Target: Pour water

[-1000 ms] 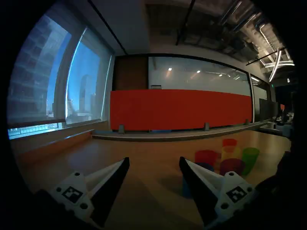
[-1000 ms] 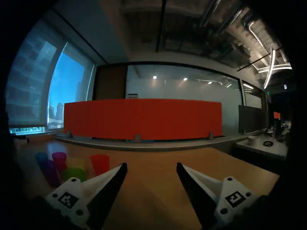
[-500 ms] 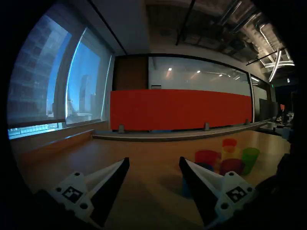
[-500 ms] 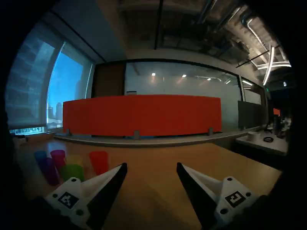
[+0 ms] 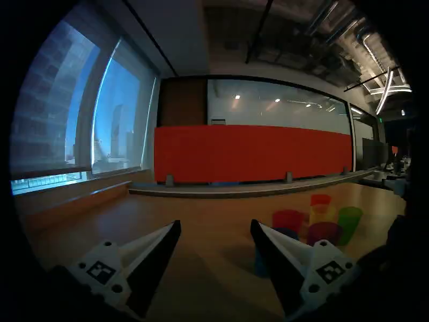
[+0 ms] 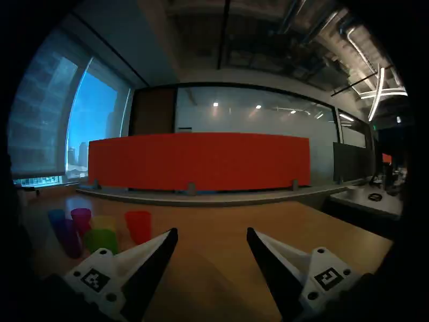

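The left gripper (image 5: 214, 222) and right gripper (image 6: 211, 230) are both spread wide, holding nothing. The bunch of small coloured plastic cups (image 5: 323, 232) stands on the wooden table (image 5: 214, 206), at four o'clock from the left gripper. They look light and tippy, so pinch one softly round its middle.

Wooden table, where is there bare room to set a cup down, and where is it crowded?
In the left gripper view, the table is bare from the window ledge across to the open left gripper; the coloured cups crowd that view's right. In the right gripper view, bare wood runs from the red cup rightward to the table's far edge.
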